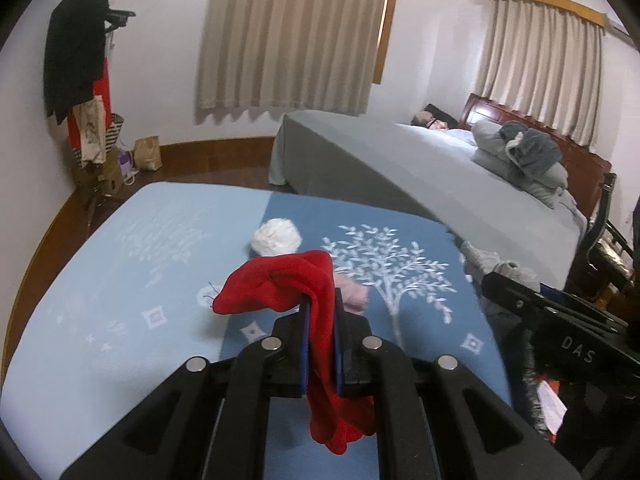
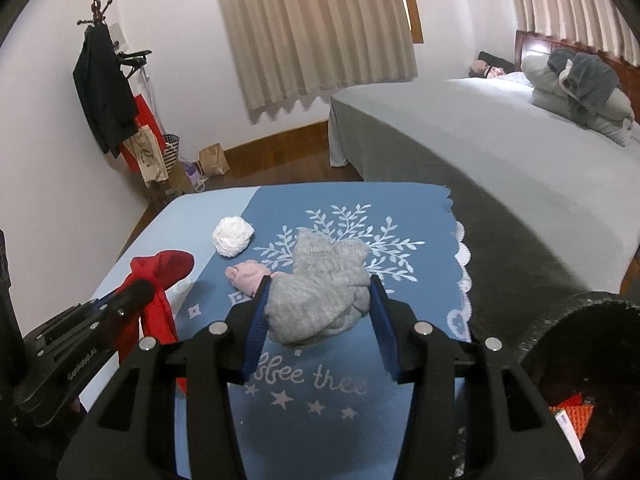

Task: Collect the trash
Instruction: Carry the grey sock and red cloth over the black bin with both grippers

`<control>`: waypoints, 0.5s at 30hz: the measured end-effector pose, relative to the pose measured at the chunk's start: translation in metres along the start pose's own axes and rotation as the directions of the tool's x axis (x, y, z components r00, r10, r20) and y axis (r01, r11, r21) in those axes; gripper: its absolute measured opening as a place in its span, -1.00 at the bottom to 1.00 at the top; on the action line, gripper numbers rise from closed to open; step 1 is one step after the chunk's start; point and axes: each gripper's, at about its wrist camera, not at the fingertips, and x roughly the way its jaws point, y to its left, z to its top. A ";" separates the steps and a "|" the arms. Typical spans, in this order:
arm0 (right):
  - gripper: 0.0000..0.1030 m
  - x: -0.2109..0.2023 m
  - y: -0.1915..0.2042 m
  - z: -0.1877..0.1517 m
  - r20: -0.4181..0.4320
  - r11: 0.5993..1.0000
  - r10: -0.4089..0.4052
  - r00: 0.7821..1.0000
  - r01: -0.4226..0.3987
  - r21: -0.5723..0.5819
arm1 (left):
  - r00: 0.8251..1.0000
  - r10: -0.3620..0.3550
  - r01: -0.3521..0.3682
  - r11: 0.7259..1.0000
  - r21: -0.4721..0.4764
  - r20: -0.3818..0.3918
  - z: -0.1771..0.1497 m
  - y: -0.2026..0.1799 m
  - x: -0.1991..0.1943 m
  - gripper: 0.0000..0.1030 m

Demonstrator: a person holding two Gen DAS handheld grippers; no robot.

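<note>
My left gripper [image 1: 320,312] is shut on a red sock [image 1: 280,284] and holds it above the blue tree-print cloth [image 1: 120,280]; the sock hangs down between the fingers. It also shows in the right wrist view [image 2: 160,276]. My right gripper [image 2: 318,304] holds a bunched grey sock [image 2: 320,300] between its blue pads, above the cloth [image 2: 320,400]. A white crumpled ball [image 2: 233,235] and a pink wad [image 2: 248,274] lie on the cloth beyond the grippers; both also show in the left wrist view, the ball [image 1: 276,236] and the wad [image 1: 352,294].
A dark round bin [image 2: 580,380] with orange scraps inside stands at the lower right. A grey-covered bed [image 2: 480,140] with folded clothes lies to the right. A coat rack [image 2: 104,92] and a paper bag [image 2: 214,159] stand by the far wall.
</note>
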 end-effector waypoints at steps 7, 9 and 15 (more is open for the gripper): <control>-0.11 -0.030 -0.011 0.000 0.036 1.000 -0.018 0.999 0.018 0.001 | 0.999 -0.044 0.044 0.999 0.029 0.018 0.004 -0.022 -0.014 -0.82; -0.11 -0.039 -0.016 0.000 0.046 1.000 -0.024 0.999 0.024 0.007 | 0.998 -0.059 0.058 0.998 0.038 0.023 0.006 -0.030 -0.018 -0.82; -0.11 -0.065 -0.036 -0.006 0.070 0.998 -0.053 0.996 0.052 0.026 | 0.995 -0.100 0.097 0.992 0.075 0.030 0.007 -0.053 -0.026 -0.82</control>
